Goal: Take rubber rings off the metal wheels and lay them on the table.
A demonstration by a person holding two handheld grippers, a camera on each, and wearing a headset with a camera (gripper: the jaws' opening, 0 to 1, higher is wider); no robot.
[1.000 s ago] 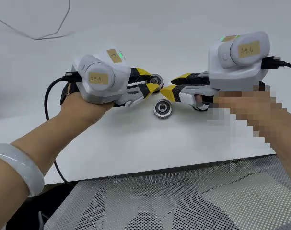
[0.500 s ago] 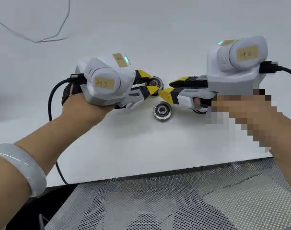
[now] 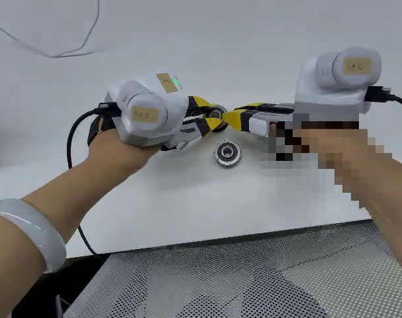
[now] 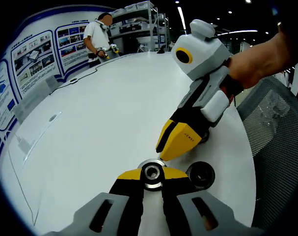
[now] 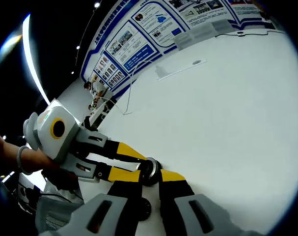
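Observation:
My left gripper [image 3: 210,119] [image 4: 152,173] is shut on a small metal wheel [image 3: 217,112] [image 4: 152,174] [image 5: 148,169] with a dark rubber ring, held just above the white table [image 3: 187,192]. From the right, my right gripper [image 3: 230,119] [image 4: 174,142] [image 5: 151,176] meets it, its yellow tips pinched together on the wheel's rim where the ring sits. A second metal wheel [image 3: 227,153] [image 4: 201,175] with its ring on lies flat on the table just below both grippers.
A thin cable [image 3: 75,40] loops across the table's far left. The table's front edge [image 3: 253,228] borders a perforated metal surface [image 3: 267,278]. A person [image 4: 97,35] stands far off behind the table.
My right gripper has moved left and slightly up to the held wheel, and its jaws have closed at the rim. The left gripper and the lying wheel have stayed put.

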